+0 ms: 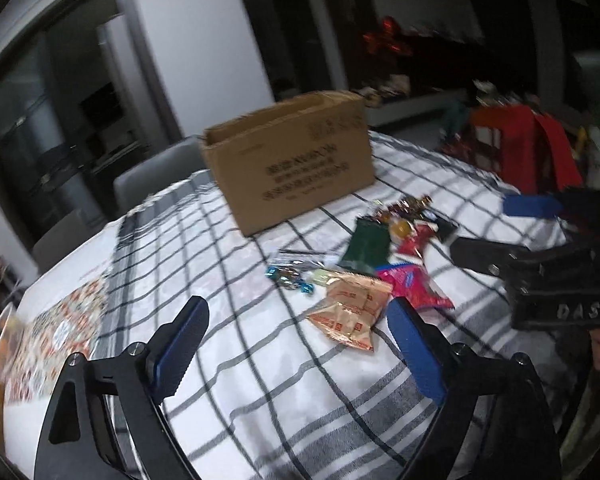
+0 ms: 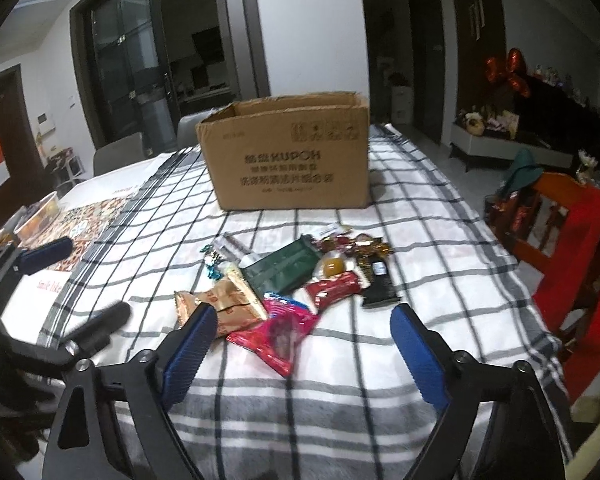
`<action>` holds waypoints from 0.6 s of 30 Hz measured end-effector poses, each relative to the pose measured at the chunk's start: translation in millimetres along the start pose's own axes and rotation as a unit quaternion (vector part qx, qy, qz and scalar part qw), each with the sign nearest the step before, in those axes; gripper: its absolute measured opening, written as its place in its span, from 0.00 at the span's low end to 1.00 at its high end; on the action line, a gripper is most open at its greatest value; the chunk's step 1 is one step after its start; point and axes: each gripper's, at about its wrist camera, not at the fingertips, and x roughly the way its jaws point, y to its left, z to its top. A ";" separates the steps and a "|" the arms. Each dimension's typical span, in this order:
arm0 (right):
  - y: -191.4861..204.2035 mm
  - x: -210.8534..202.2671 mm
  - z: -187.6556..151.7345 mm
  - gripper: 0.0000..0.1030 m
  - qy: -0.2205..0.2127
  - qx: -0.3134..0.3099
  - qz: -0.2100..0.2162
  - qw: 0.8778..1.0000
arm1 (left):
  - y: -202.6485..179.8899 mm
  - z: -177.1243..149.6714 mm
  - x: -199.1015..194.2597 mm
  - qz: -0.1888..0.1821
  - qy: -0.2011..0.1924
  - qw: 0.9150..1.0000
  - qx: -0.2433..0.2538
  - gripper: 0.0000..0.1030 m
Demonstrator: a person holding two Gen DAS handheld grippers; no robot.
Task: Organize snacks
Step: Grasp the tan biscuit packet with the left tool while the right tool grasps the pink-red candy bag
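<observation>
- Nearest, we see the left gripper (image 1: 298, 344) and right gripper (image 2: 300, 350), fingers apart, holding nothing, above the desk (image 2: 340, 392).
- Mid-desk, the snacks (image 2: 296, 280) lie scattered.
- Beyond them stands the open box (image 2: 288, 156).

Your left gripper (image 1: 296, 344) hangs over the black-and-white checked tablecloth (image 1: 260, 392) with its blue-padded fingers (image 1: 182, 346) spread wide and nothing between them. Just ahead of your right-hand finger lies a tan foil snack packet (image 1: 350, 310), a pink wrapper (image 1: 414, 286) beside it. Farther ahead stands an open brown cardboard box (image 1: 296, 160).
</observation>
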 end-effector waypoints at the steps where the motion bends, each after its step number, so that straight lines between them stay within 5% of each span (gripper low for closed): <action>1: 0.5 5.4 0.7 0.80 0.006 0.003 0.007 1.000 | -1.1 -0.3 5.6 -0.008 0.003 1.000 0.010 0.86; 12: -1.7 70.1 -3.5 0.53 0.103 0.058 0.057 0.991 | 1.6 1.7 66.5 -0.080 0.064 0.995 0.001 0.71; 18: -7.3 87.9 -8.7 0.50 0.125 0.072 0.063 0.988 | 1.2 -2.1 90.0 -0.122 0.098 0.987 -0.025 0.67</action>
